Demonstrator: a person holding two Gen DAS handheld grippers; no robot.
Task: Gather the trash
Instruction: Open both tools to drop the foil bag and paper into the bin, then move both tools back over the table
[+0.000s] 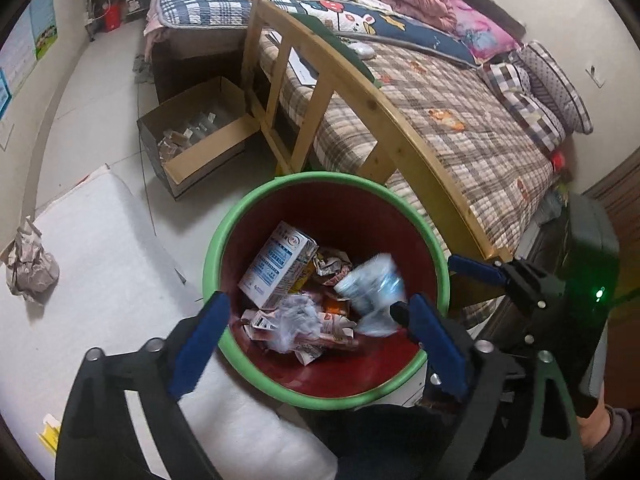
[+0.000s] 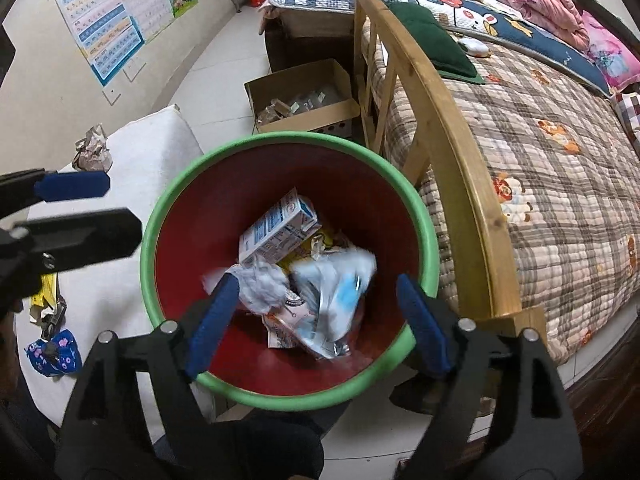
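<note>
A red bin with a green rim (image 1: 224,232) (image 2: 160,208) stands on the floor beside the bed. It holds a white-and-blue carton (image 1: 276,264) (image 2: 280,228), crumpled paper (image 1: 296,316) (image 2: 260,284) and wrappers. My left gripper (image 1: 320,308) hangs open over the bin, nothing between its blue pads. A blurred pale-blue wrapper (image 1: 372,280) (image 2: 340,280) is loose inside the bin. My right gripper (image 2: 316,292) is also open above the bin, holding nothing. Each gripper shows at the edge of the other's view, the left gripper (image 2: 120,208) at the bin's left rim.
A crumpled paper ball (image 1: 30,268) (image 2: 92,152) lies on a white pad (image 1: 100,260) left of the bin. A blue patterned scrap (image 2: 52,352) and a yellow packet (image 2: 44,300) lie nearer. An open cardboard box (image 1: 200,136) and the wooden bed frame (image 1: 360,92) stand behind.
</note>
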